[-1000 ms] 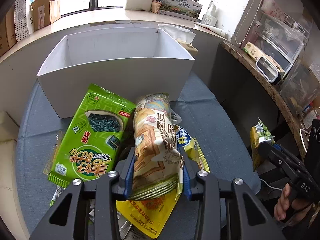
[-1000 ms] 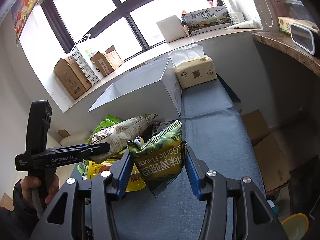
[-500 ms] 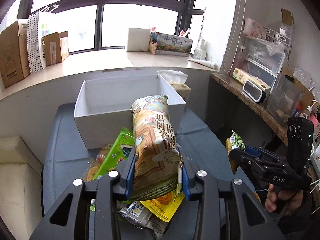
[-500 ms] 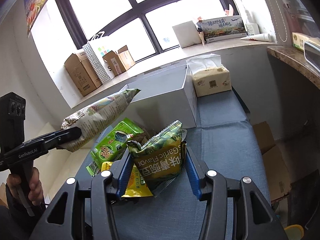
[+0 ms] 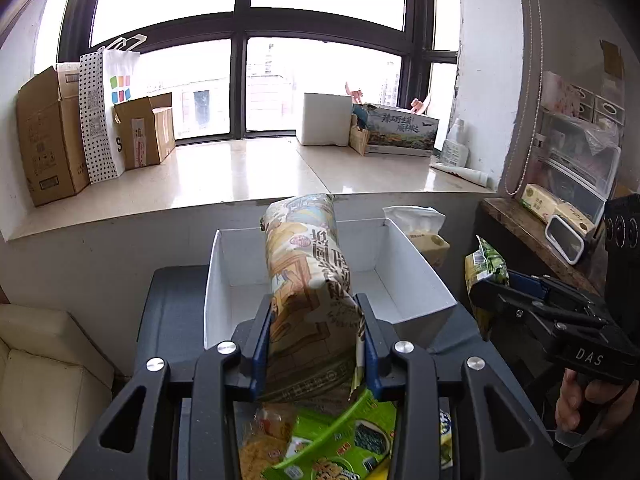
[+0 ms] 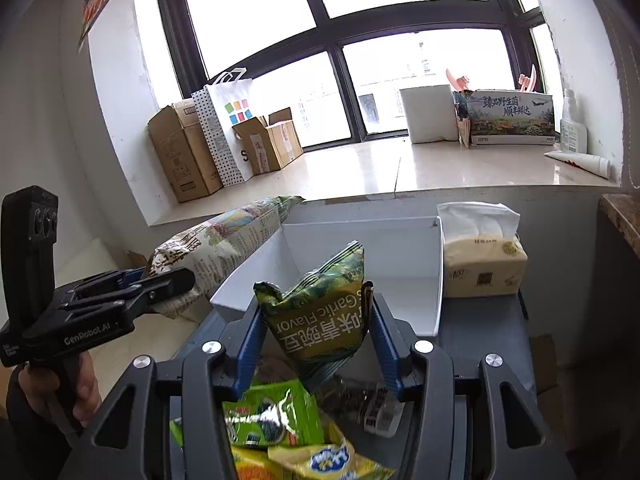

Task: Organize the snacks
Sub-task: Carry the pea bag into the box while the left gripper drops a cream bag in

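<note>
My left gripper (image 5: 314, 344) is shut on a long beige patterned snack bag (image 5: 308, 280) and holds it raised in front of the open white box (image 5: 416, 280). It also shows in the right wrist view (image 6: 216, 248). My right gripper (image 6: 316, 340) is shut on a green garlic-flavour pea bag (image 6: 320, 316), raised before the white box (image 6: 400, 252). That pea bag also shows in the left wrist view (image 5: 486, 268). A pile of snack packets lies below: a green seaweed packet (image 5: 340, 448) (image 6: 272, 412) and a yellow packet (image 6: 320, 460).
A tissue pack (image 6: 480, 264) stands right of the box on the blue-grey cushion (image 5: 172, 312). Cardboard boxes (image 5: 52, 140) and a gift box (image 5: 400, 132) stand on the window sill. A cluttered shelf (image 5: 560, 216) is at the right, a cream seat (image 5: 40, 360) at the left.
Both grippers have risen with their bags, away from the snack pile. The white box interior now shows in both views.
</note>
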Demonstrator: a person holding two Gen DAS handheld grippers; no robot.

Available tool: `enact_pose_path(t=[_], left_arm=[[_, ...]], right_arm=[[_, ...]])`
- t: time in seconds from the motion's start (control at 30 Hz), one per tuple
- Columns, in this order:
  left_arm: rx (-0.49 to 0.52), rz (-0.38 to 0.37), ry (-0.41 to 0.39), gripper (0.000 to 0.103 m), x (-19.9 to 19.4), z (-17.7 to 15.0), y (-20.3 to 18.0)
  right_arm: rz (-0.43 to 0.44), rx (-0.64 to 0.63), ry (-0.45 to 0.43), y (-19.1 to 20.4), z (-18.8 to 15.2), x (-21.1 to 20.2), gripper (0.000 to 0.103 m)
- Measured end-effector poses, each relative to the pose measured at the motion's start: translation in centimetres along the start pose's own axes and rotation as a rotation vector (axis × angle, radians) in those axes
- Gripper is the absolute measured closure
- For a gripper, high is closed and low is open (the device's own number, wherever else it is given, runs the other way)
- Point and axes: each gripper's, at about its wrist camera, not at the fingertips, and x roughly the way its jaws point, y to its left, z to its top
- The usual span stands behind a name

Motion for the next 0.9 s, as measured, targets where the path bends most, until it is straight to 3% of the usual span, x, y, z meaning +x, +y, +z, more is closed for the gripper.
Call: enact_pose_path(t=[0.23,0.4,0.47,0.53,0.57,0.6,0.73,0.9], left_arm=[[0.021,0.08,0.013,0.061,5.3,3.1,1.5],[0.035,0.112,0.063,0.06,9.3,3.4,2.3],[0.042,0.151,0.073,0.054,10.6,3.2,2.6],[0.024,0.136,0.102,0.016,11.6,3.1,3.2],[0.01,0.127,0.105,0.007,11.8,3.0,3.5],[0.002,0.122,0.095,0.0,11.7,2.9,3.8],[0.003,0.131,0.099,0.0,11.7,2.5,4.2],[-0.005,0.115,0.103,0.0,11.0,1.9,4.4]], right_arm=[[-0.032,0.017,0.049,-1.9,4.4,6.5,0.048],[-0.03,0.024,0.116,-2.8,4.9,10.8,0.048],[-0.051,0.009,0.165,-2.9,4.6,12.2,0.045],[-0.072,0.006,0.207,-3.2,4.2,13.3,0.023],[-0.082,0.009,0.211,-3.3,4.1,13.4,0.01],[-0.089,0.013,0.201,-3.5,4.0,13.3,0.008],[-0.105,0.02,0.195,-3.8,3.8,12.7,0.0],[-0.099,0.028,0.175,-3.7,3.7,11.6,0.0]])
